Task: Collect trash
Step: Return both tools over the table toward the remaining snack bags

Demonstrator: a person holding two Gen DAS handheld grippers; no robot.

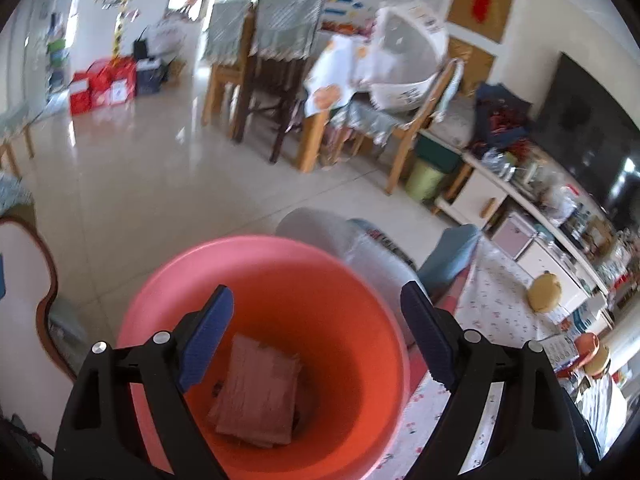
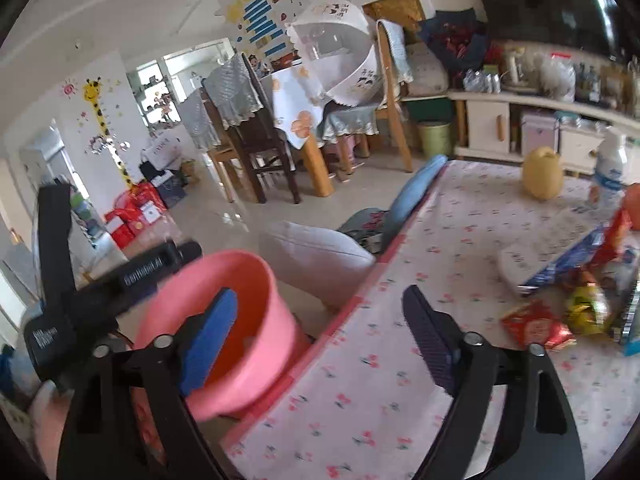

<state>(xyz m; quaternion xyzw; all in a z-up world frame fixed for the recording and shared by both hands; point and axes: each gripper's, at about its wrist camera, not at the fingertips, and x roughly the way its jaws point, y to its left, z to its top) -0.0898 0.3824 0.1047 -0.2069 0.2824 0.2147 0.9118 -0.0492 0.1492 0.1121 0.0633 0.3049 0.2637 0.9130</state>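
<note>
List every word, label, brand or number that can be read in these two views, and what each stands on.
Left gripper's black bar: pale lettering, too blurred to read.
Left gripper's lower body label: small white print, unreadable.
White box by the far wall: red lettering, too blurred.
Snack wrappers on the flowered tablecloth: print unreadable.
Wall stickers: characters too small to read.

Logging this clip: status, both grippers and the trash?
Left gripper open over pink bin. Right gripper open, empty. Brown paper in bin; wrappers still on floral cloth. Nothing blocking.
</note>
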